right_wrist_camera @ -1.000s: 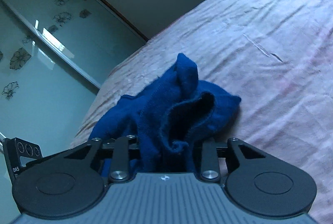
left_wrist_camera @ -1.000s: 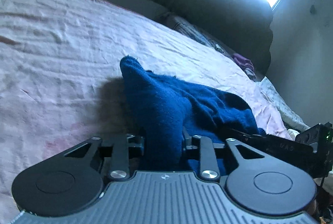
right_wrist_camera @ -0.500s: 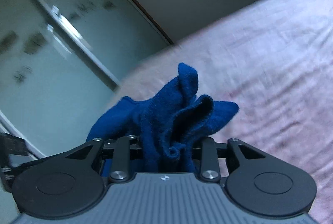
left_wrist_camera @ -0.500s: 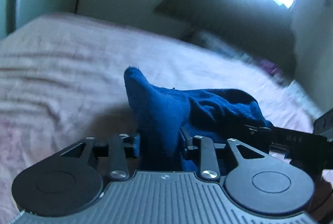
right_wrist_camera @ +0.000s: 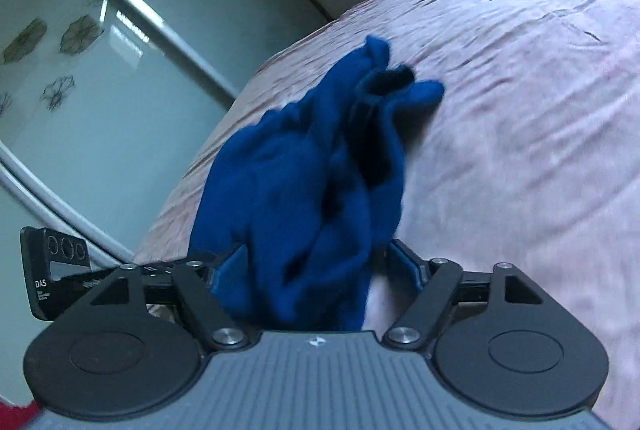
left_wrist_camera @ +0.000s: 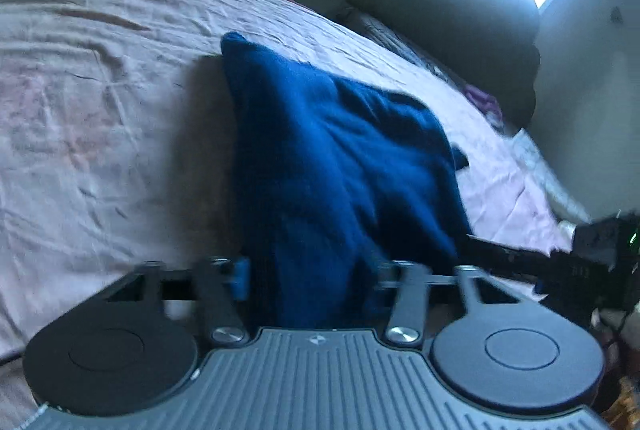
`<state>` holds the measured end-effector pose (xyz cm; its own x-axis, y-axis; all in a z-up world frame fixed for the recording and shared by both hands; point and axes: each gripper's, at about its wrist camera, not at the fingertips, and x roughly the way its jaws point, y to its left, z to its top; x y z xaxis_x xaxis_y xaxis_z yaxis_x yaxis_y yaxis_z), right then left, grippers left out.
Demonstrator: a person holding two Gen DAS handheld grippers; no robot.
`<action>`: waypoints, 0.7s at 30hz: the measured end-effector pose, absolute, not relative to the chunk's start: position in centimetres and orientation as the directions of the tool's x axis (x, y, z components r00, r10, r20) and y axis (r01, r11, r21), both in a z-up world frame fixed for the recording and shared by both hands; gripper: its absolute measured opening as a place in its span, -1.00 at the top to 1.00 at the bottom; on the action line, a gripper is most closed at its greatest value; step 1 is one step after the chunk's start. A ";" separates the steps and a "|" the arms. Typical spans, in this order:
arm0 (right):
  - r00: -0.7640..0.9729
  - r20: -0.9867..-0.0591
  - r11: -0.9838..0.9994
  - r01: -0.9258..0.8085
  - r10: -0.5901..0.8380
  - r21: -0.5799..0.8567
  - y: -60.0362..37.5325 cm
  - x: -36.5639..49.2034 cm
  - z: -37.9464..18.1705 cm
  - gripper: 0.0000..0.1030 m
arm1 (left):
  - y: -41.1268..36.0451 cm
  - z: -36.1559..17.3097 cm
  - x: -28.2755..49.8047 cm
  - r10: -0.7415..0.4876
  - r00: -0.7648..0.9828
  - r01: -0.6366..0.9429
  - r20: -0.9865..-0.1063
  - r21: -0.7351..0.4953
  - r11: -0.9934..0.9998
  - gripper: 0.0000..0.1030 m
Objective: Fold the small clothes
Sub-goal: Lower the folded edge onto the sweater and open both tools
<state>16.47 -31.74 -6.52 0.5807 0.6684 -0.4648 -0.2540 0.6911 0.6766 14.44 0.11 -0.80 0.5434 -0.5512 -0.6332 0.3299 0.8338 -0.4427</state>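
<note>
A small dark blue garment [left_wrist_camera: 340,158] lies bunched on the pink bedsheet [left_wrist_camera: 100,110]. Its near end runs between the fingers of my left gripper [left_wrist_camera: 312,270], whose jaws are opening; the blue pads stand at either side of the cloth without squeezing it. In the right wrist view the same blue garment [right_wrist_camera: 304,182] stretches away in folds from my right gripper [right_wrist_camera: 318,264]. Those jaws are opening too, with a gap of sheet showing beside the right pad. The other gripper's black body shows at the edge of each view.
The pink sheet [right_wrist_camera: 520,110] spreads wrinkled around the garment. Dark pillows [left_wrist_camera: 420,2] and other bedding lie at the far end under a bright window. A glass wardrobe door with flower prints [right_wrist_camera: 80,50] runs along the bed's side.
Both grippers' jaws have spread apart from a tight pinch on the cloth. The garment has sunk and stretched out longer over the sheet. Both views have shifted sideways.
</note>
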 end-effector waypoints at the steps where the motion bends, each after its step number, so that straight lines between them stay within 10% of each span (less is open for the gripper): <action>1: 0.579 -0.481 0.705 -0.249 0.658 0.664 -31.3 16.3 -6.5 0.30 | -0.1 -0.9 14.1 -0.533 0.558 0.340 -0.636 -0.410 0.846 0.39; 4: 0.573 -0.498 0.715 -0.244 0.651 0.655 -30.4 15.6 -6.3 0.67 | 0.6 -0.3 14.3 -0.548 0.551 0.302 -0.629 -0.462 0.834 0.74; 9: 0.601 -0.414 0.662 -0.272 0.684 0.699 -31.0 14.2 -4.5 0.70 | 2.0 1.5 13.9 -0.569 0.549 0.291 -0.612 -0.498 0.817 0.78; 12: 0.589 -0.512 0.752 -0.278 0.625 0.597 -29.9 13.5 -4.6 0.61 | 1.5 0.5 13.4 -0.540 0.517 0.286 -0.664 -0.461 0.840 0.73; 16: 0.634 -0.606 0.874 -0.288 0.480 0.391 -27.8 11.9 -3.6 0.41 | 0.8 0.6 12.2 -0.462 0.573 0.288 -0.677 -0.361 0.887 0.18; 21: 0.809 -0.506 0.955 -0.259 0.298 0.148 -25.7 8.2 0.3 -0.07 | -0.3 1.7 10.3 -0.350 0.681 0.280 -0.643 -0.213 0.936 -0.61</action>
